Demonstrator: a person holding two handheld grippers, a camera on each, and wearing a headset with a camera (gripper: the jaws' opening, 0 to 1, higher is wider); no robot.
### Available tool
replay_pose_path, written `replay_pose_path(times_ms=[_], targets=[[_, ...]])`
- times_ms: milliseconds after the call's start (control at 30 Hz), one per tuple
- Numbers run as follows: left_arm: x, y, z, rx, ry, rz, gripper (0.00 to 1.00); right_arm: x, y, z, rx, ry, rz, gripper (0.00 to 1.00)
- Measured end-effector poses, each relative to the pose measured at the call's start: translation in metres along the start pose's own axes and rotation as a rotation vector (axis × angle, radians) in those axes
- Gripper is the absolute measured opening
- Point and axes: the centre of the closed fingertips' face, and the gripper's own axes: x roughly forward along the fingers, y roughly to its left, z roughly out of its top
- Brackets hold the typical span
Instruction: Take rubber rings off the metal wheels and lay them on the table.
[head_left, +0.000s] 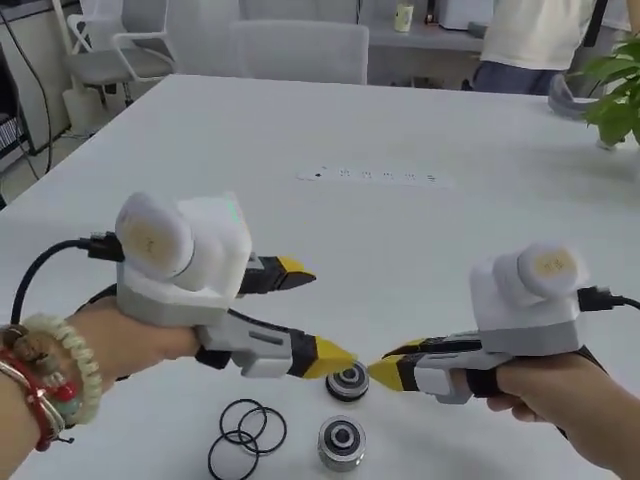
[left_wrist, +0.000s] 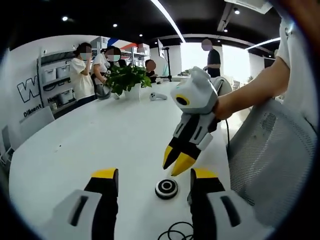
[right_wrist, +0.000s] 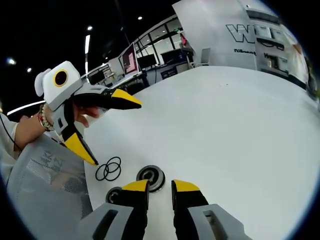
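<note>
Two metal wheels sit on the white table (head_left: 300, 130) near its front edge. The farther wheel (head_left: 347, 382) (left_wrist: 166, 188) (right_wrist: 151, 177) has a dark outer band; the nearer wheel (head_left: 341, 443) (right_wrist: 114, 194) looks bare grey. Loose black rubber rings (head_left: 245, 435) (left_wrist: 177, 232) (right_wrist: 109, 169) lie overlapping to their left. My left gripper (head_left: 320, 315) (left_wrist: 154, 174) (right_wrist: 114, 132) is wide open, its lower tip just left of the farther wheel. My right gripper (head_left: 385, 372) (right_wrist: 160, 186) (left_wrist: 175, 162) points at that wheel from the right, its jaws a narrow gap apart with nothing between.
A flush socket strip (head_left: 370, 175) sits mid-table. A potted plant (head_left: 615, 95) stands at the far right edge, and chairs (head_left: 300, 50) line the far side. A person (head_left: 540, 40) stands behind the table. The broad middle of the table is bare white surface.
</note>
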Motion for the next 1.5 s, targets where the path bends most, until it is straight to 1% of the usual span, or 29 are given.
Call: replay_pose_path(times_ms=[133, 233, 333, 467, 567, 667, 800, 900, 967, 1100, 1167, 1200, 1233, 1300, 1333, 1367, 1400, 1433, 1500], targets=[[0.004, 0.001, -0.005, -0.024, -0.003, 0.003, 0.5, 0.003, 0.002, -0.005, -0.027, 0.022, 0.009, 0.15], [0.01, 0.0, -0.011, -0.044, -0.001, 0.012, 0.46, 0.005, 0.005, -0.008, -0.049, 0.038, 0.017, 0.16], [0.013, -0.003, -0.015, -0.022, 0.017, 0.008, 0.44, 0.006, 0.006, -0.011, -0.071, 0.051, 0.022, 0.16], [0.018, -0.006, -0.019, -0.033, 0.013, -0.002, 0.39, 0.007, 0.006, -0.012, -0.079, 0.057, 0.026, 0.16], [0.021, -0.007, -0.025, -0.028, 0.033, -0.003, 0.35, 0.008, 0.008, -0.013, -0.09, 0.057, 0.032, 0.17], [0.022, -0.007, -0.027, -0.028, 0.035, 0.0, 0.34, 0.009, 0.009, -0.013, -0.096, 0.058, 0.038, 0.17], [0.027, -0.012, -0.032, -0.013, 0.053, -0.009, 0.28, 0.011, 0.011, -0.015, -0.101, 0.057, 0.054, 0.18], [0.032, -0.016, -0.038, -0.038, 0.055, -0.001, 0.23, 0.013, 0.013, -0.019, -0.119, 0.073, 0.061, 0.18], [0.035, -0.02, -0.04, -0.013, 0.068, -0.017, 0.22, 0.014, 0.014, -0.022, -0.14, 0.088, 0.059, 0.19], [0.037, -0.018, -0.043, -0.025, 0.07, 0.009, 0.17, 0.015, 0.014, -0.021, -0.153, 0.084, 0.057, 0.19], [0.038, -0.019, -0.046, -0.007, 0.078, 0.011, 0.14, 0.016, 0.015, -0.021, -0.155, 0.079, 0.061, 0.2], [0.038, -0.02, -0.046, -0.001, 0.08, 0.008, 0.13, 0.017, 0.016, -0.022, -0.163, 0.085, 0.061, 0.2], [0.039, -0.022, -0.048, 0.001, 0.084, 0.004, 0.13, 0.017, 0.017, -0.022, -0.175, 0.078, 0.06, 0.2], [0.041, -0.024, -0.05, -0.007, 0.092, -0.006, 0.13, 0.018, 0.016, -0.022, -0.18, 0.082, 0.056, 0.21], [0.041, -0.024, -0.048, -0.011, 0.076, -0.006, 0.13, 0.019, 0.015, -0.022, -0.18, 0.079, 0.054, 0.21], [0.041, -0.025, -0.05, -0.024, 0.086, -0.01, 0.12, 0.019, 0.015, -0.021, -0.182, 0.077, 0.053, 0.21], [0.042, -0.026, -0.05, -0.052, 0.08, -0.016, 0.12, 0.019, 0.014, -0.021, -0.191, 0.073, 0.051, 0.21], [0.042, -0.024, -0.051, -0.057, 0.079, -0.01, 0.11, 0.02, 0.014, -0.021, -0.2, 0.071, 0.047, 0.2], [0.043, -0.024, -0.051, -0.093, 0.071, -0.009, 0.11, 0.02, 0.013, -0.02, -0.213, 0.068, 0.041, 0.19]])
